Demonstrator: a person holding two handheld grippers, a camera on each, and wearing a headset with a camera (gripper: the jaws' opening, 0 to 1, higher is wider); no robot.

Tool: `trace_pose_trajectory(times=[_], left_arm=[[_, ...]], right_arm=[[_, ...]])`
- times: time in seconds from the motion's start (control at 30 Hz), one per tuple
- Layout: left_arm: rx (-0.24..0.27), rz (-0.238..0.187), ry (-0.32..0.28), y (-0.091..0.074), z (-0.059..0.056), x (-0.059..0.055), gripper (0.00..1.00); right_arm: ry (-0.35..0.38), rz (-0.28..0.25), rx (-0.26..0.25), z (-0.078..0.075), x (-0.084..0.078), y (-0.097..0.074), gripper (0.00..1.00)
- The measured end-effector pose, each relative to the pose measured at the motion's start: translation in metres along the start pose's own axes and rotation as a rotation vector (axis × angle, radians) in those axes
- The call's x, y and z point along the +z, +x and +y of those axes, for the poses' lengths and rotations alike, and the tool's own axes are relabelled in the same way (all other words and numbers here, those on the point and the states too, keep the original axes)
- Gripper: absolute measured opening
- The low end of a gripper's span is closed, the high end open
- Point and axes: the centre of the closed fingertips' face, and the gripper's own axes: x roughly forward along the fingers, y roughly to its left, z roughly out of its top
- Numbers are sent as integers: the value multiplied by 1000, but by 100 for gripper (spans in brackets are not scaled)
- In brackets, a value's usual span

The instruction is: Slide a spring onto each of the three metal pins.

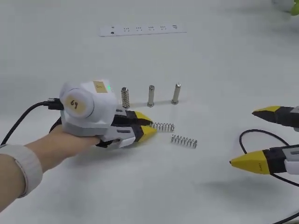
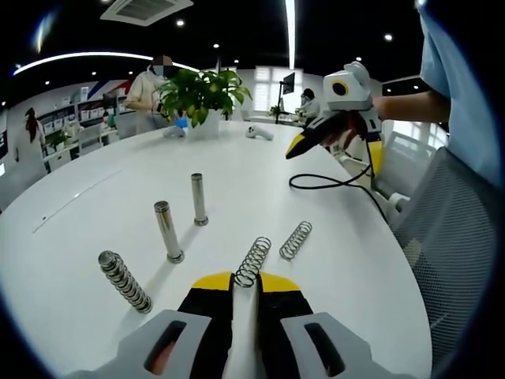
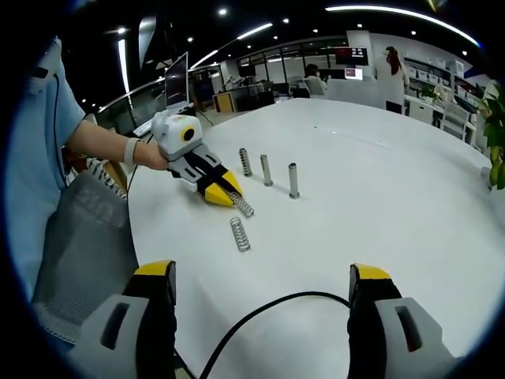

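Note:
Three metal pins stand in a row on the white table. The left pin [image 1: 125, 97] [image 2: 124, 281] [image 3: 245, 162] carries a spring. The middle pin [image 1: 151, 95] [image 2: 168, 231] [image 3: 266, 170] and the right pin [image 1: 176, 93] [image 2: 198, 199] [image 3: 293, 180] are bare. My left gripper [image 1: 149, 127] [image 2: 245, 278] [image 3: 225, 192] lies low on the table, shut on the near end of a loose spring [image 1: 162, 126] [image 2: 254, 259] [image 3: 242, 204]. A second spring [image 1: 184, 141] [image 2: 296, 239] [image 3: 239, 234] lies free beside it. My right gripper [image 1: 243, 137] [image 3: 260, 272] [image 2: 296, 150] hovers open to the right, holding nothing.
A white power strip [image 1: 142, 30] lies at the far side of the table [image 1: 219, 60]. A black cable [image 1: 261, 135] [image 3: 260, 316] loops on the table by the right gripper. A potted plant [image 2: 201, 95] stands at the table's far end; people are beyond it.

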Motion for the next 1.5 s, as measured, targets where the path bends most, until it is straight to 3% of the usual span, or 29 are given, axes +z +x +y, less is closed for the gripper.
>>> trace_pose_trajectory(times=[0.2, 0.5, 0.77, 1.0, 1.3, 1.5], left_arm=[[17, -24, -26, -8, 3, 5, 3], [20, -66, -22, -21, -6, 18, 3], [0, -132, -34, -29, -21, 37, 3], [-9, -159, -45, -33, -33, 41, 3], [-26, -200, -50, -37, -46, 54, 3], [-33, -220, -55, -39, -51, 59, 3]], right_arm=[[-16, -3, 5, 2, 5, 2, 90], [-56, -17, 23, 8, 22, 6, 88], [-102, -43, 39, 13, 42, 6, 81], [-134, -61, 78, 25, 54, 9, 74], [-175, -37, 165, 46, 60, 20, 57], [-197, -9, 226, 59, 61, 25, 38]])
